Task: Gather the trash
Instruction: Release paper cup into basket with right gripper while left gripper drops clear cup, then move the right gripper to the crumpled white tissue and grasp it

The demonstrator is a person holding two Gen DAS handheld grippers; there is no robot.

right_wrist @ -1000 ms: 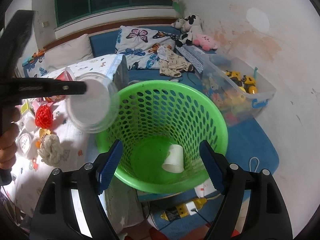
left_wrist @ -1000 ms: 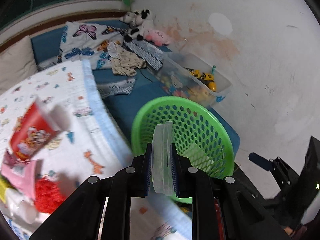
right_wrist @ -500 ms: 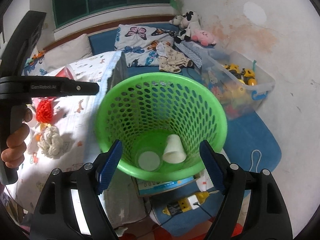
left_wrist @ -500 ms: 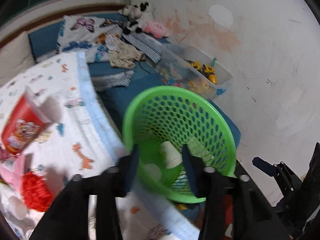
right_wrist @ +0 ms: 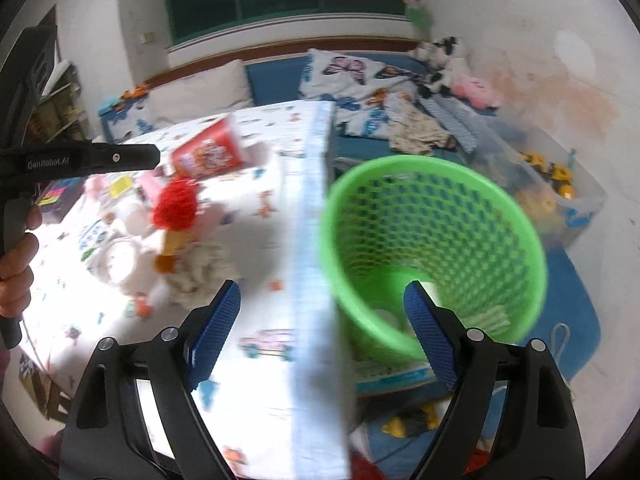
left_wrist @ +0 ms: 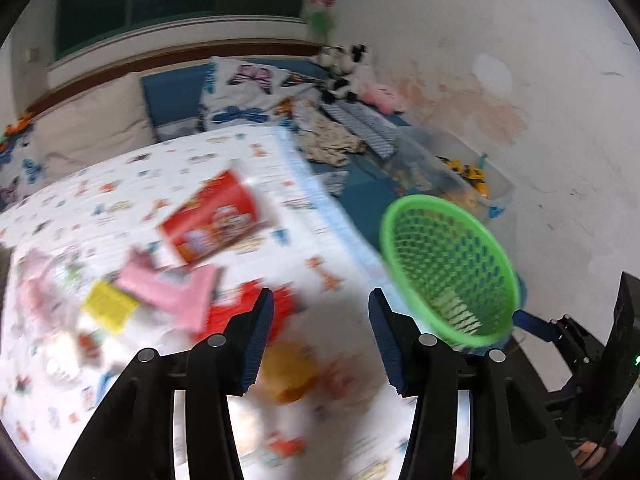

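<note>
Left gripper [left_wrist: 320, 332] released, ribbed blue pads [left_wrist: 256, 340] parted with nothing between them, jaws just opened wider; black plastic arms angled down over a quilted white cloth [left_wrist: 120, 200] printed with small coloured figures. Ahead and left of that claw, blurred litter: a flat yellow square [left_wrist: 108, 306], a soft pink folded wrapper [left_wrist: 172, 288], a glossy red snack carton [left_wrist: 212, 216] lying on its side, a fuzzy red pompom [left_wrist: 280, 312] just beyond the left pad. Under the open jaws, an orange-yellow blob [left_wrist: 288, 372], too smeared to identify. Ahead and right of the claw, a round green plastic basket [left_wrist: 448, 268] with perforated lattice walls, off the cloth's edge. Right gripper [right_wrist: 320, 320] likewise released and empty, jaws just widened a little, textured blue pads [right_wrist: 216, 328] spread across the cloth's pale blue hem [right_wrist: 316, 240]. Left of this claw, a hand [right_wrist: 16, 268] gripping the other tool's black handle, then the red pompom [right_wrist: 176, 204] above a knotted cream rope ball [right_wrist: 200, 272], and the red carton [right_wrist: 208, 152] farther off. Right of the claw, the green basket [right_wrist: 432, 248] tilted toward the lens, a white paper cup [right_wrist: 432, 292] and a round pale lid [right_wrist: 384, 316] at its bottom. Beyond it, a clear plastic bin [right_wrist: 560, 192] of toys against the stained wall.
</note>
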